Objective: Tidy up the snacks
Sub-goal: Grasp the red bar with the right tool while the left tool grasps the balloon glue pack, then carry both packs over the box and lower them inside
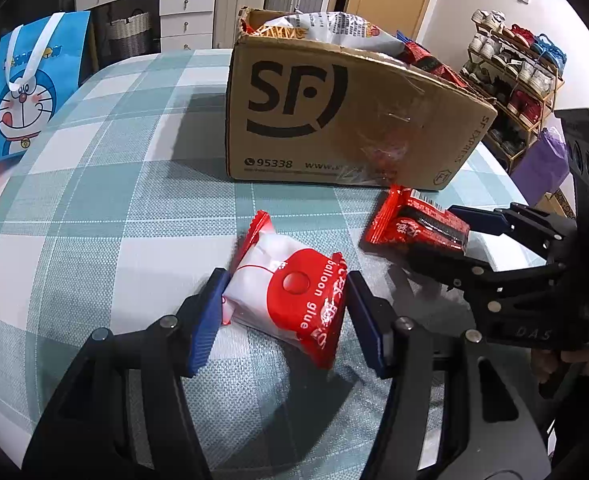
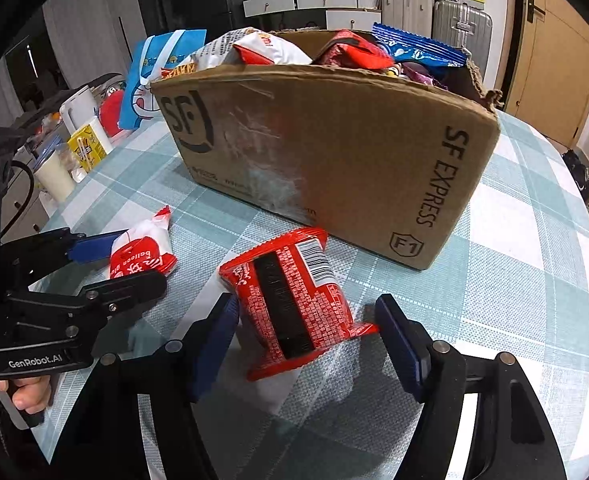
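A white and red "balloon glue" snack packet [image 1: 286, 292] lies on the checked tablecloth between the blue pads of my left gripper [image 1: 284, 316]; the jaws close around it and touch its sides. A red packet with a black stripe [image 2: 294, 304] lies between the pads of my right gripper [image 2: 308, 336], whose jaws stand wider, touching or nearly touching its ends. The red packet [image 1: 414, 224] and right gripper [image 1: 460, 236] also show in the left wrist view. The white packet [image 2: 142, 248] and left gripper [image 2: 114, 262] show in the right wrist view. A cardboard SF box [image 2: 334, 152] full of snacks stands just behind both packets.
A blue Doraemon bag [image 1: 30, 80] stands at the table's far left. Cups, a yellow pack and a white jug [image 2: 78, 108] crowd the left edge. A shoe rack [image 1: 514, 80] and a purple bag [image 1: 542, 164] are beyond the table's right side.
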